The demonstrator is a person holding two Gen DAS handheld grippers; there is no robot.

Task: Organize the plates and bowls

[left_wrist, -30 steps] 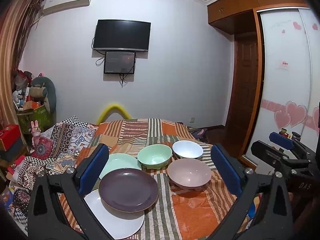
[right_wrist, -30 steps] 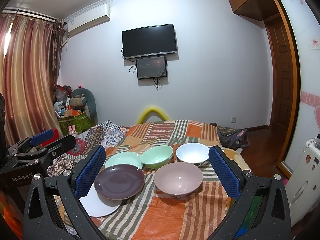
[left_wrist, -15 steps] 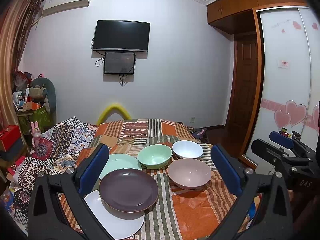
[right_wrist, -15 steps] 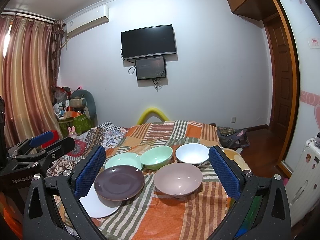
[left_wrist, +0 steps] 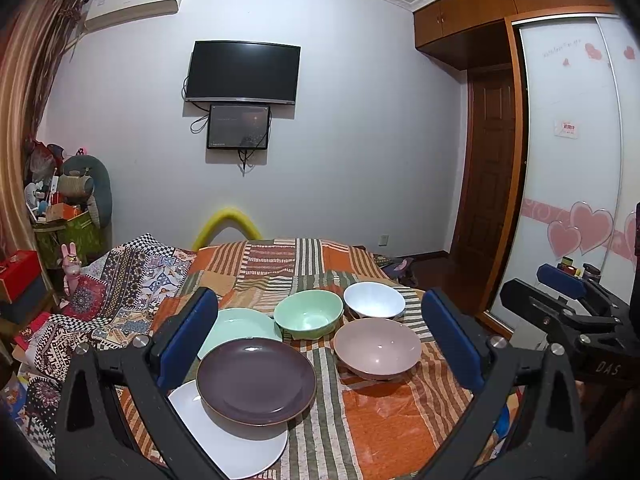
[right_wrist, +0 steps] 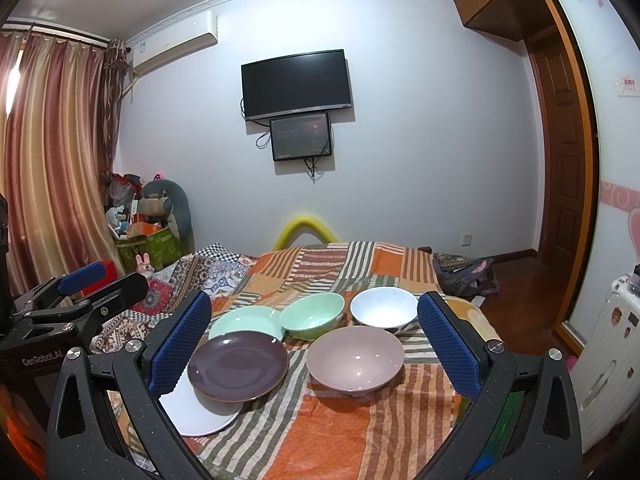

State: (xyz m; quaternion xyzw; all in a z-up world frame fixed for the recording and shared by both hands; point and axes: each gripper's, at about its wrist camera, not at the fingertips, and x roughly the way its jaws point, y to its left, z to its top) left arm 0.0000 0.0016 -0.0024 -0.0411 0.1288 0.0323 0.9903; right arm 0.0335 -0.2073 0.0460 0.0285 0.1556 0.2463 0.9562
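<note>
On a striped orange cloth lie a dark purple plate (left_wrist: 256, 380) overlapping a white plate (left_wrist: 236, 444), with a mint green plate (left_wrist: 240, 326) behind. A mint green bowl (left_wrist: 309, 314), a white bowl (left_wrist: 374, 300) and a pink bowl (left_wrist: 378, 347) stand to the right. The same plates and bowls show in the right wrist view: purple plate (right_wrist: 238, 364), pink bowl (right_wrist: 355, 354). My left gripper (left_wrist: 320, 344) and right gripper (right_wrist: 314, 344) are open and empty, held above the near edge of the dishes.
The cloth-covered table (left_wrist: 384, 420) drops off at its right edge toward a wooden floor and a wardrobe (left_wrist: 568, 160). A patterned blanket (left_wrist: 120, 280) lies left. A bag (right_wrist: 464, 276) sits on the floor at right. The other gripper shows at each view's side (left_wrist: 568, 300).
</note>
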